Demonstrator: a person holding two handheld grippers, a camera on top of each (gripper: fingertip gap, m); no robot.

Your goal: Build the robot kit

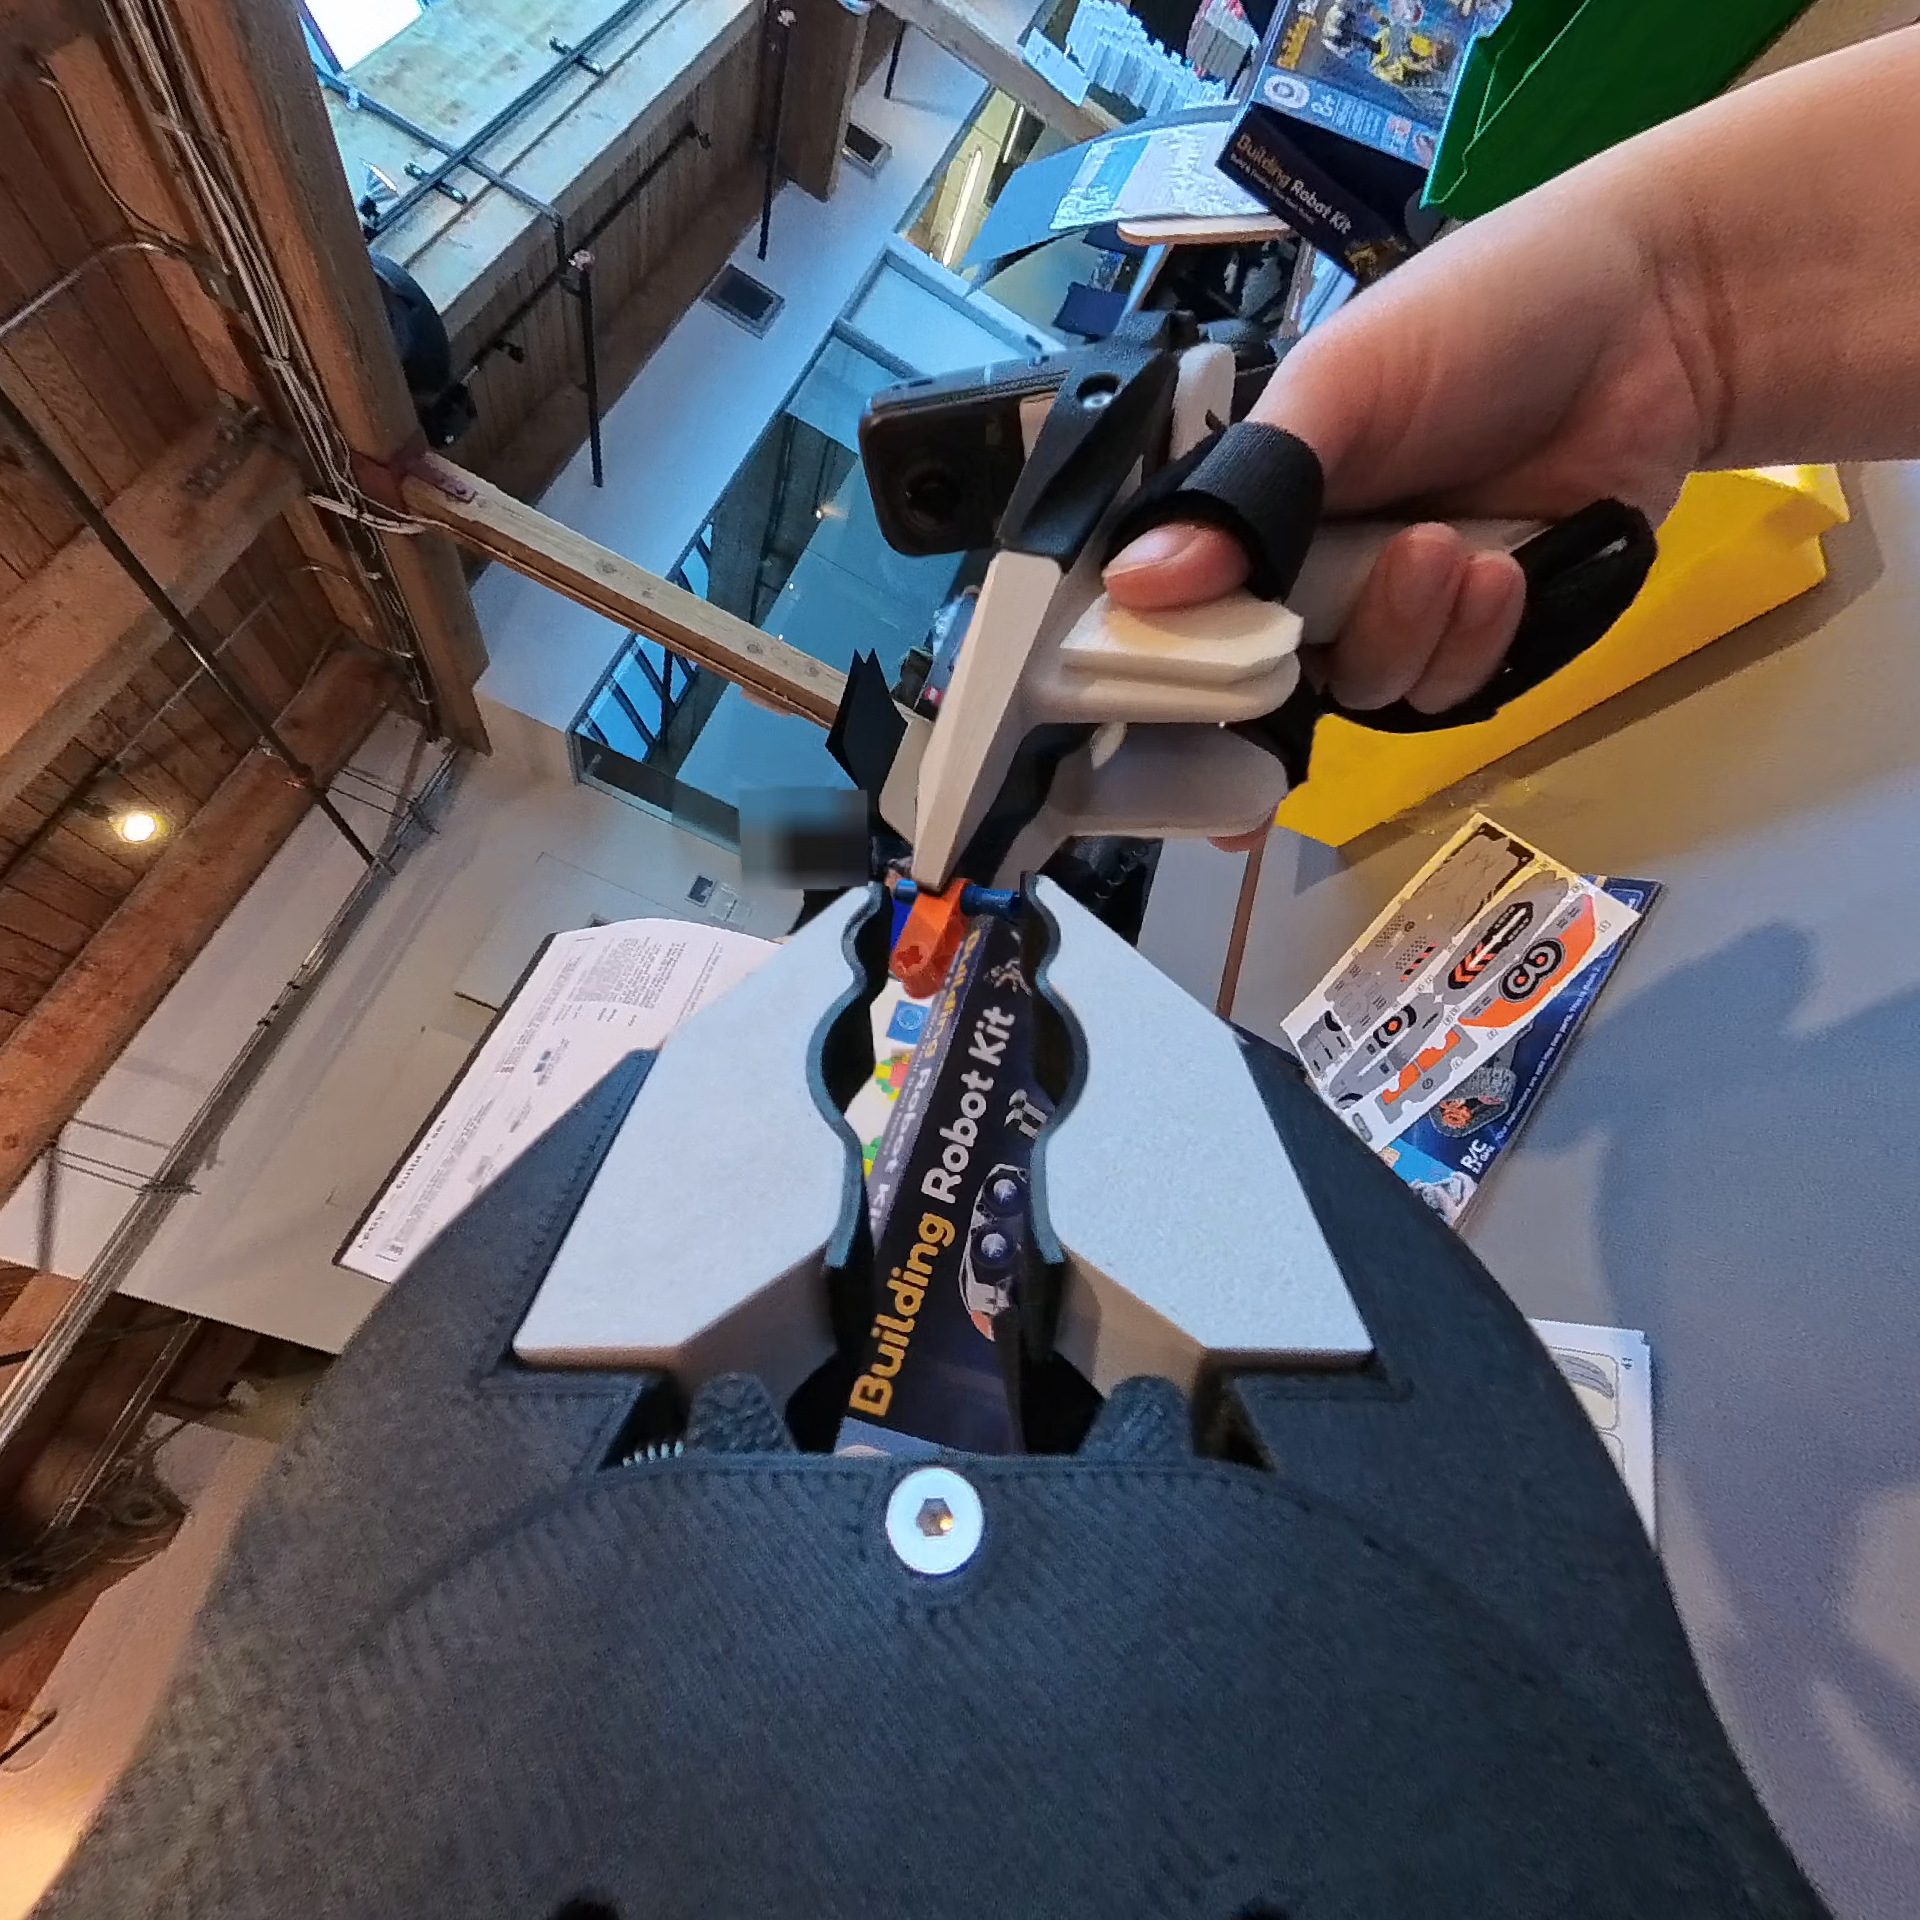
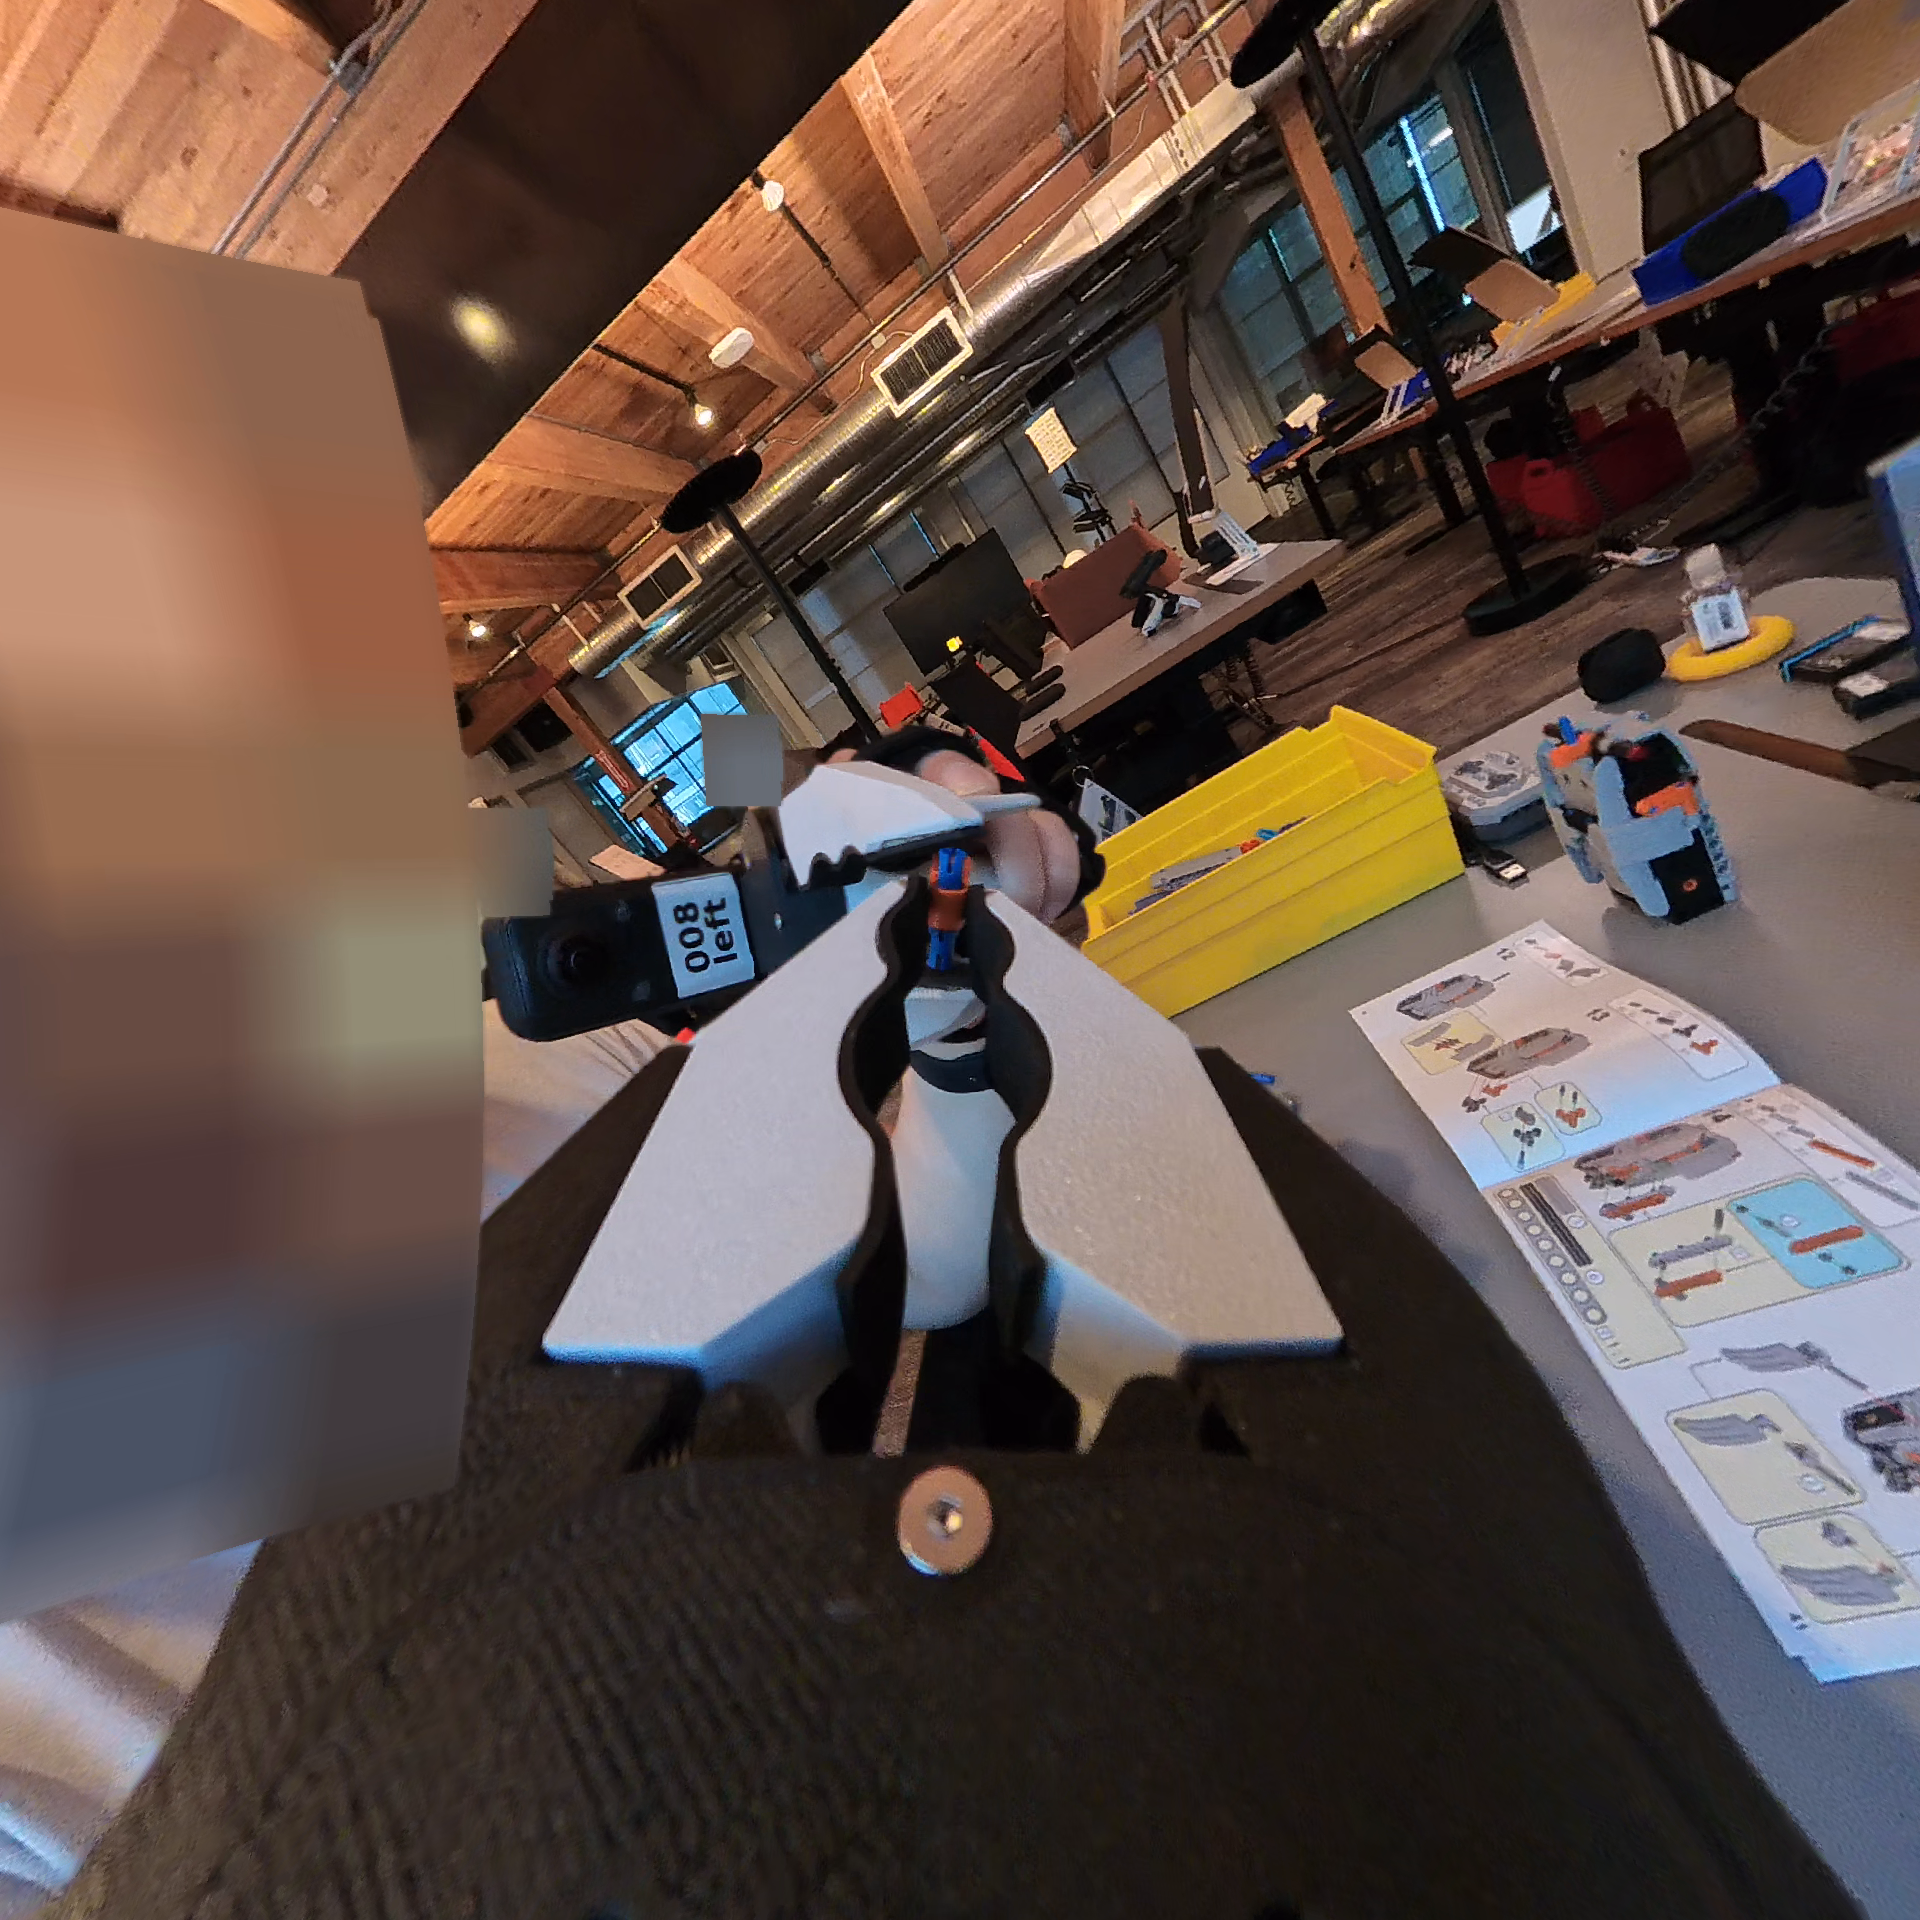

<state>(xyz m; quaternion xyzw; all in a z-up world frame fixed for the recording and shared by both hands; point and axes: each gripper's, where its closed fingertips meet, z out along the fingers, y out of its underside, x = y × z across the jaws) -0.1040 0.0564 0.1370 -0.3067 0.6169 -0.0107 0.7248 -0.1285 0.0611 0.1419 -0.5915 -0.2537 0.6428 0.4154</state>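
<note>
My left gripper is shut on a short blue pin, gripping it by its two ends. An orange connector sits on that pin. My right gripper is shut on the orange connector, with the blue pin sticking out above and below it. In the left wrist view the right gripper comes down from the upper right in a person's hand. In the right wrist view the left gripper's upper finger lies across the pin's top. Both grippers meet in the air above the table.
A yellow bin with several loose parts stands on the grey table. A partly built grey and orange model and an open instruction booklet lie to the right. A dark kit box, a sticker sheet and a printed paper lie below the left gripper. My left and right fingertips are right by each other.
</note>
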